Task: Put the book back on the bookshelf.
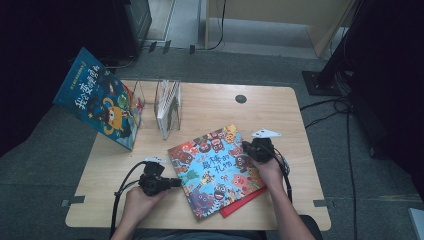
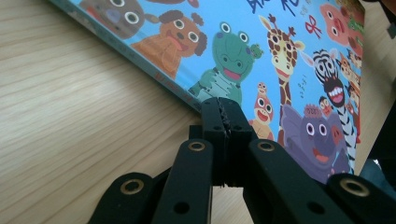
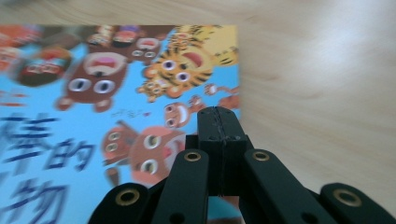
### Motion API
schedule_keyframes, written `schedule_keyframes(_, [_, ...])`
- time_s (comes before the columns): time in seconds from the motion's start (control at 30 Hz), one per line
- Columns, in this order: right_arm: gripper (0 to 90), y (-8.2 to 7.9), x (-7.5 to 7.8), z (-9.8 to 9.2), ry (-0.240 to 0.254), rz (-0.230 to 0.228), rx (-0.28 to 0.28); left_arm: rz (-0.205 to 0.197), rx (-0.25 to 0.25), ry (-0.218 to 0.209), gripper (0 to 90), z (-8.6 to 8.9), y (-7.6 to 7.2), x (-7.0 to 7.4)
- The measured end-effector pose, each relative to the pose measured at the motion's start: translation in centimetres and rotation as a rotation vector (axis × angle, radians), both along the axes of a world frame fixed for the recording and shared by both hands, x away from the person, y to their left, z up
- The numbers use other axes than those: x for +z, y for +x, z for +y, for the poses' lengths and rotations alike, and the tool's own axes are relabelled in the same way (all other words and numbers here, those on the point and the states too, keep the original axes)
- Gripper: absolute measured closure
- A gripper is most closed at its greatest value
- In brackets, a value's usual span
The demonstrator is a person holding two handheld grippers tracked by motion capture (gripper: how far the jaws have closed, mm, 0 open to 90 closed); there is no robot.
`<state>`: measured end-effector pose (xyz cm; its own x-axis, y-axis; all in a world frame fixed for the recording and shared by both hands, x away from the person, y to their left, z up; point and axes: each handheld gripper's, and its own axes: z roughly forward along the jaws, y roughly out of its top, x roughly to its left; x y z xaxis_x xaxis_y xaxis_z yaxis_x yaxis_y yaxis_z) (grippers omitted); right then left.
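A picture book (image 1: 215,170) with a blue cover full of cartoon animals lies slanted in the middle of the wooden table (image 1: 280,115). My left gripper (image 1: 176,183) lies low at the book's left edge, jaws shut with nothing between them. In the left gripper view its closed tips (image 2: 225,111) sit right at the book's (image 2: 280,56) spine edge. My right gripper (image 1: 246,148) is over the book's right side, also shut and holding nothing. Seen in the right gripper view, its tips (image 3: 218,120) hover above the cover (image 3: 93,93) near its right edge.
A red book (image 1: 246,200) pokes out from under the blue one at the near side. At the back left a clear book stand (image 1: 167,107) holds thin books, and a large dark-blue picture book (image 1: 100,97) leans beside it. A black cable hole (image 1: 241,99) is at the back.
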<state>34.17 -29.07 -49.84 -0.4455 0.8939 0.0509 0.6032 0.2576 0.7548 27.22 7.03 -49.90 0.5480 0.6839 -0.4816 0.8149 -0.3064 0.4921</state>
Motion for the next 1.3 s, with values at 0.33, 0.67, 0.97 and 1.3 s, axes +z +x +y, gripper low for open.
schedule_keyframes(0.33, [89.0, 0.6, 0.1, -1.0, 0.039, -0.01, -0.032, -0.019, -0.02, -0.009, 90.0, -1.9, -0.1, -0.1])
schedule_keyframes(0.67, [88.5, -1.7, 0.2, -2.3, 0.046, 0.008, -0.013, -0.034, 0.011, 0.021, 86.0, 0.4, 4.0, 1.7])
schedule_keyframes(0.97, [88.0, -4.3, 0.1, -4.2, 0.052, 0.028, -0.031, -0.032, 0.003, 0.03, 61.5, 1.3, 7.1, 2.1])
schedule_keyframes(1.3, [87.2, -7.2, 0.0, -5.6, 0.054, 0.047, -0.053, -0.071, -0.046, -0.013, 37.6, 0.9, 8.2, 1.7])
